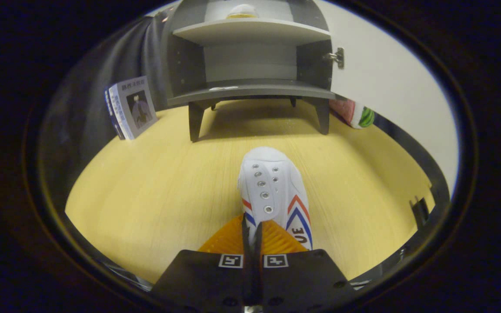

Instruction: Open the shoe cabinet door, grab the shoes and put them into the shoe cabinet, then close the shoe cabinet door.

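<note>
With the shoe cabinet taken as landmark, the moment is logged as follows.

Shoe cabinet [250, 87]: stood upright on short legs on the yellow wooden floor [146, 191], well ahead of the gripper; two shelves are exposed.
Cabinet door [389, 82]: swung open to the cabinet's right, its hinge [336, 57] visible; the opening step is judged done.
Upper shelf [250, 29]: a pale, rounded object with a yellowish underside is seen on it; whether it is a shoe cannot be told.
Lower shelf [250, 89]: no shoe is seen on it.
White sneaker [274, 195]: held in front of the cabinet, toe pointed toward the cabinet, with red and blue chevrons on its side and metal eyelets on top; not yet inside.
Gripper [252, 234]: fingers are drawn nearly together and clenched on the sneaker's heel end, with a narrow dark gap between them; the grasp is judged firm.
Whether the sneaker is lifted or resting on the floor: cannot be told.
Book [132, 108]: leaned against the wall, left of the cabinet.
Watermelon-print object [357, 114]: lain behind the open door, right of the cabinet.
Done: door opened, sneaker grasped.
Left: sneaker to be carried forward and set on a shelf, released, then the door shut.
</note>
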